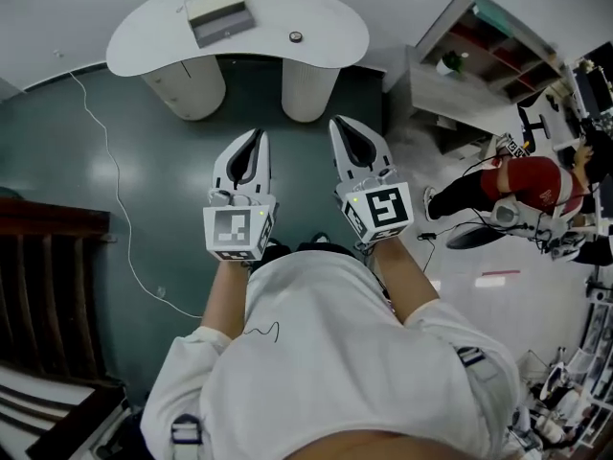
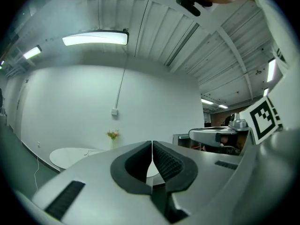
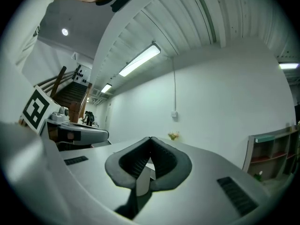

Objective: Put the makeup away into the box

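The left gripper (image 1: 256,138) and right gripper (image 1: 338,125) are hanging clenched and empty, pointing level toward the table (image 1: 144,51) well ahead, where the box (image 1: 220,17) is sitting, nearer the left gripper.

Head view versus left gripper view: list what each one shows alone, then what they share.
Head view only: the grey box on the white table, and a person in red. Left gripper view only: a lit ceiling lamp and flowers by the wall. Both: that table, the left gripper, jaws together, and the right gripper.
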Action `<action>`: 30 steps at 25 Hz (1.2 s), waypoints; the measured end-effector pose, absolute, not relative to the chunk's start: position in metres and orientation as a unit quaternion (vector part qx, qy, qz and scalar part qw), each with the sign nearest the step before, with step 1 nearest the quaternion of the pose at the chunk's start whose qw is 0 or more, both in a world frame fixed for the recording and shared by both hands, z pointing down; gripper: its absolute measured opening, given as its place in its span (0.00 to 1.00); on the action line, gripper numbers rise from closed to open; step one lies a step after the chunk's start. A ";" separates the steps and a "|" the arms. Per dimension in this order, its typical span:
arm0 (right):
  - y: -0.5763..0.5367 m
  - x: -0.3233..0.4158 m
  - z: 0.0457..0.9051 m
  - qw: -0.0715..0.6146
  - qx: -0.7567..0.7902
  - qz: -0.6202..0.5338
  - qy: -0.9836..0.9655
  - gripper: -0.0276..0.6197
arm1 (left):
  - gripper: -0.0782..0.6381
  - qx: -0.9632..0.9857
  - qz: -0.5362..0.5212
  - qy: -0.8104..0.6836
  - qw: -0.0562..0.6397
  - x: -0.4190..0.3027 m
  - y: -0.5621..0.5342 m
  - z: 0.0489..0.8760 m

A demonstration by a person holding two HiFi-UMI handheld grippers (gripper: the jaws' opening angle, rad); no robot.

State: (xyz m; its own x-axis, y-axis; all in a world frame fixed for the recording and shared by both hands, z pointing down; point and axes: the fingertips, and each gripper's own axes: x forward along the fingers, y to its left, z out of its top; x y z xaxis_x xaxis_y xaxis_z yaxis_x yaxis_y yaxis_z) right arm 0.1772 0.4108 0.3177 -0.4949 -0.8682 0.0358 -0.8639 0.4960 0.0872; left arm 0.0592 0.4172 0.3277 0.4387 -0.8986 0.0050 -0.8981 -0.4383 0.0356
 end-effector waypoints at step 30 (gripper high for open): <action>0.378 0.159 0.394 0.117 0.527 0.039 -0.841 0.18 | 0.14 0.879 0.064 -0.463 0.097 0.035 0.366 0.409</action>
